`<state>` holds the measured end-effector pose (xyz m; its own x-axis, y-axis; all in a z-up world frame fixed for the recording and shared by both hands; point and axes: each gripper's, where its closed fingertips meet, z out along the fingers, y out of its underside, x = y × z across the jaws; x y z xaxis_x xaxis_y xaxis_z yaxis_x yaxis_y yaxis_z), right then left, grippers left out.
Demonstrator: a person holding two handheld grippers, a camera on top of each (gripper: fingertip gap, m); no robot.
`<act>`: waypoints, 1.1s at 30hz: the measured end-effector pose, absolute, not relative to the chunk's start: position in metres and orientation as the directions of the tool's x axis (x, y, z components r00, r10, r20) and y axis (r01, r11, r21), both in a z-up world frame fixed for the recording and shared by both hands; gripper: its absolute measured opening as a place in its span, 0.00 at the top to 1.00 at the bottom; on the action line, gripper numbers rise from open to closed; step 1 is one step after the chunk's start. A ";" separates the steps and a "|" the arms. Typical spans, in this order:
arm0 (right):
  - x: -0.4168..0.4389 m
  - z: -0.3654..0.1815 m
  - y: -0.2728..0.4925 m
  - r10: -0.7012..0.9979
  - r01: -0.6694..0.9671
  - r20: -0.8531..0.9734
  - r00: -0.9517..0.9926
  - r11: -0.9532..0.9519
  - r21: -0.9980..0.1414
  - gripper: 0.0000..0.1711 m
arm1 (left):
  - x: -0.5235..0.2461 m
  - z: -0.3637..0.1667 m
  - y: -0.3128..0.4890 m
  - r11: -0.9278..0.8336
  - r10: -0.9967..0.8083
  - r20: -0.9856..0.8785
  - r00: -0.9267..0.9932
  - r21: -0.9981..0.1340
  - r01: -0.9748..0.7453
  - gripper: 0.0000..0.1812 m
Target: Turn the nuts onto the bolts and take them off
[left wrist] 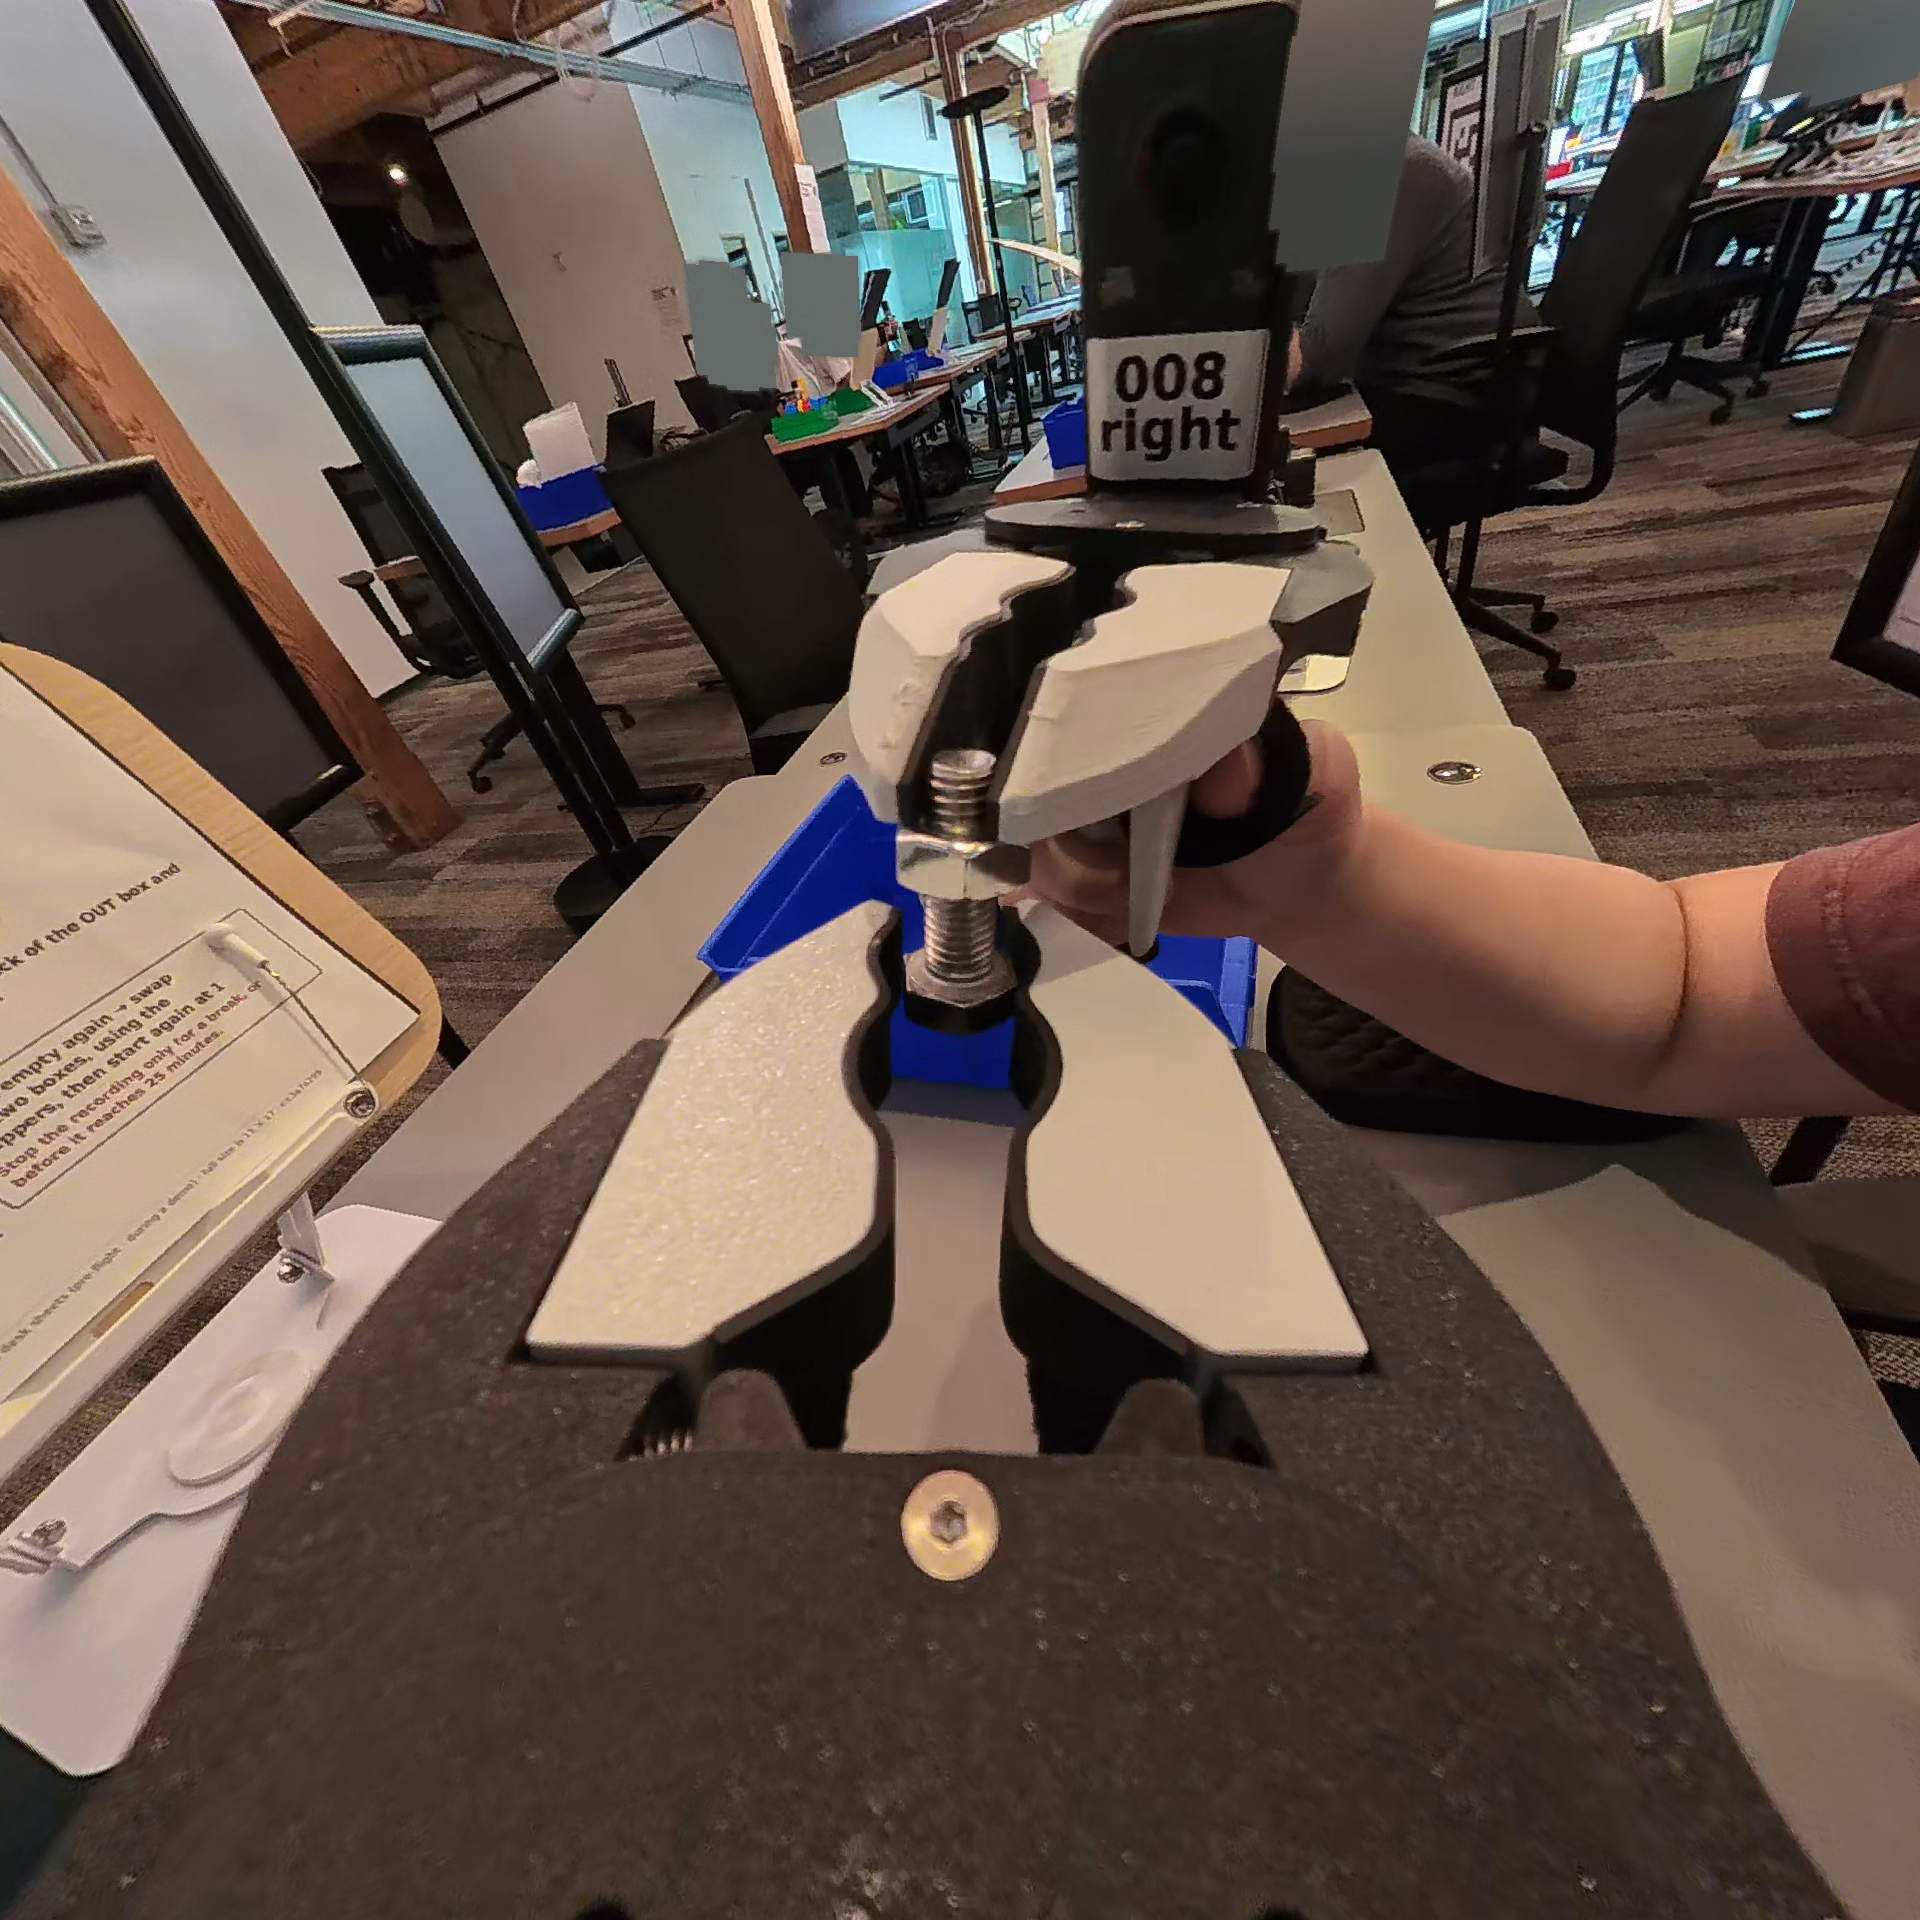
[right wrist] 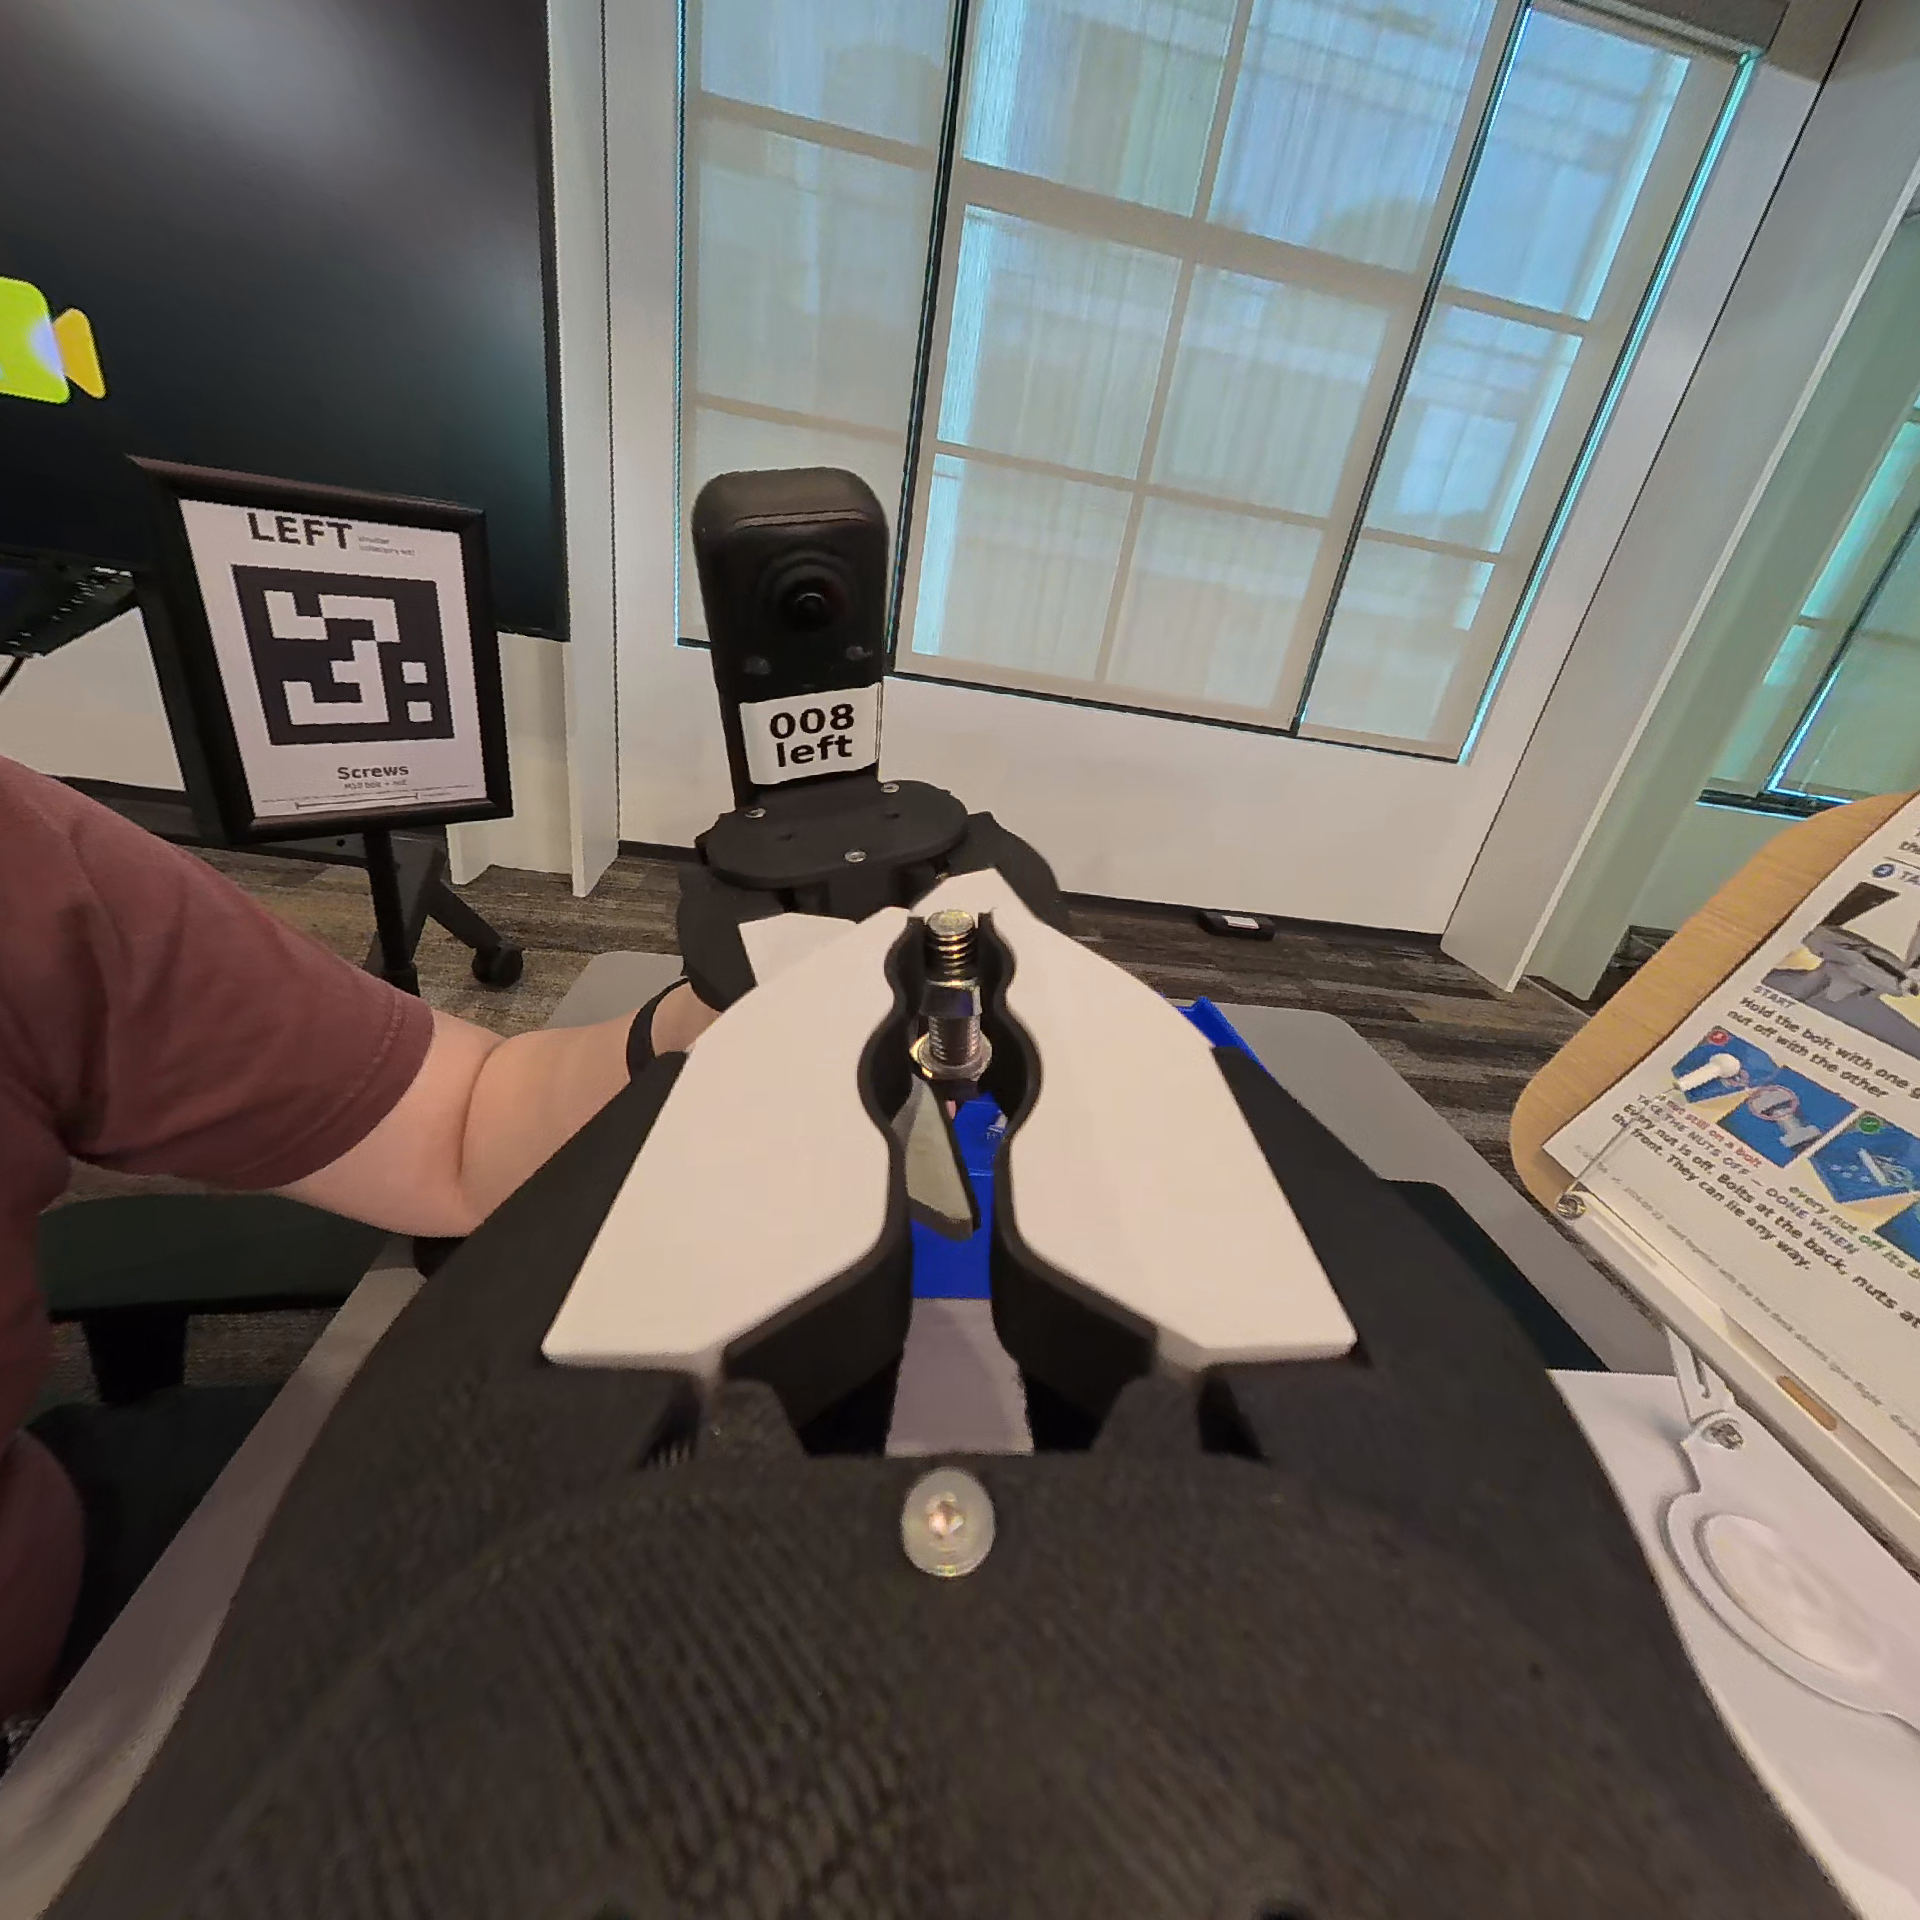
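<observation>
The grey table (left wrist: 1507, 1299) spreads beneath both tongs, and on it, directly below and just beyond their tips, sits a blue bin (left wrist: 821, 883), presumably so that anything freed or dropped falls into it. A sheet of instructions on a stand (left wrist: 156, 1039) is propped outboard of the left tongs, angled toward the person for reading.

The two tongs meet tip to tip over the bin, so that one can steady the bolt while the other works the nut. The left gripper (left wrist: 961, 997) is pressed in around the hex head at the lower end of the bolt (left wrist: 961, 940); the head sits in the scalloped recess near the tips, which probably keeps it from spinning. The bolt stands roughly upright, its threaded shank rising out of the left tongs.

The right gripper (left wrist: 961, 847), gripped by the person's hand (left wrist: 1247, 831), comes down over the free end and pinches the hex nut (left wrist: 961, 857) by its flats, partway along the thread with bare thread above and below. From the right wrist view the same nut (right wrist: 951, 1003) sits between its white fingers (right wrist: 790, 1122). Whether it is travelling on or off cannot be told.
</observation>
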<state>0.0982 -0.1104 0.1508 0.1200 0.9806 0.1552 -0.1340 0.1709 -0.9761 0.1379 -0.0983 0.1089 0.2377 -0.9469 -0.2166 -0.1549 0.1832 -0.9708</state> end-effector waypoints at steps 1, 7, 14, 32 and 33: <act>0.098 0.151 -0.110 0.980 -0.134 0.158 0.125 0.174 -0.976 0.94 | 0.138 0.108 -0.099 0.188 -0.948 -0.221 0.231 -0.969 -0.158 0.93; 0.100 0.152 -0.107 0.981 -0.143 0.145 0.132 0.164 -0.976 0.94 | 0.137 0.111 -0.095 0.199 -0.937 -0.232 0.261 -0.969 -0.147 0.93; 0.120 0.165 -0.101 0.979 -0.172 0.108 0.171 0.137 -0.976 0.81 | 0.135 0.111 -0.089 0.204 -0.919 -0.245 0.309 -0.966 -0.159 0.93; 0.103 0.150 -0.106 0.982 -0.079 0.129 0.141 0.141 -0.987 0.93 | 0.140 0.110 -0.095 0.191 -0.935 -0.223 0.275 -0.972 -0.138 0.93; 0.103 0.149 -0.107 0.981 -0.078 0.135 0.138 0.147 -0.986 0.94 | 0.141 0.109 -0.095 0.193 -0.933 -0.227 0.279 -0.971 -0.143 0.93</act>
